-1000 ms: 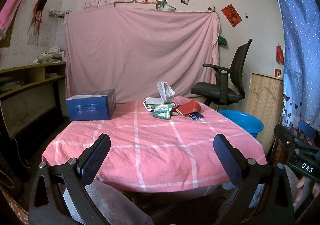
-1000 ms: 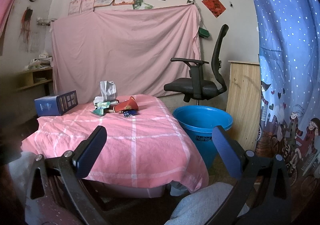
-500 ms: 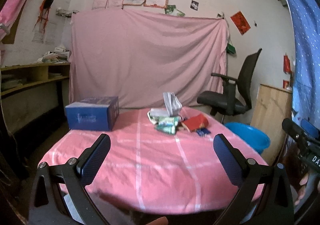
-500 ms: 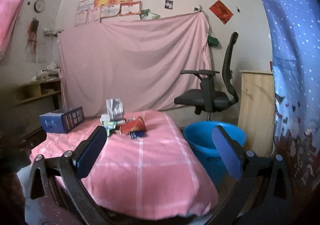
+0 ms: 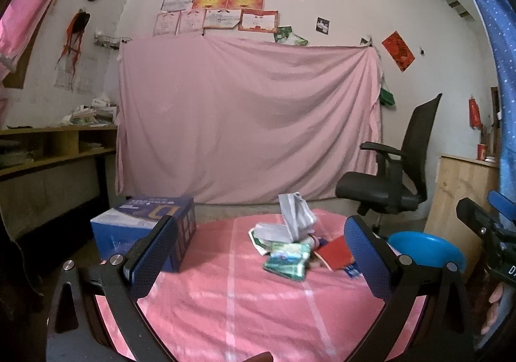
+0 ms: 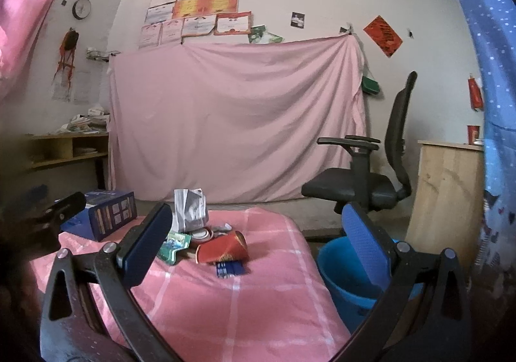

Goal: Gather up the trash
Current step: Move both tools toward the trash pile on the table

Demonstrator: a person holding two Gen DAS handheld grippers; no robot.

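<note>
Both the left gripper (image 5: pixel 258 252) and right gripper (image 6: pixel 254 242) are held spread wide, empty, with the trash pile (image 5: pixel 290 246) lying ahead of them.

We read only a large "D" on the blue box (image 5: pixel 142 226) at lower left; the wall certificates' (image 5: pixel 232 4) print stays illegible.

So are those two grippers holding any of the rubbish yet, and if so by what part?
Nothing is held. The left gripper and right gripper are both open and empty, short of the trash pile on the pink table.
</note>
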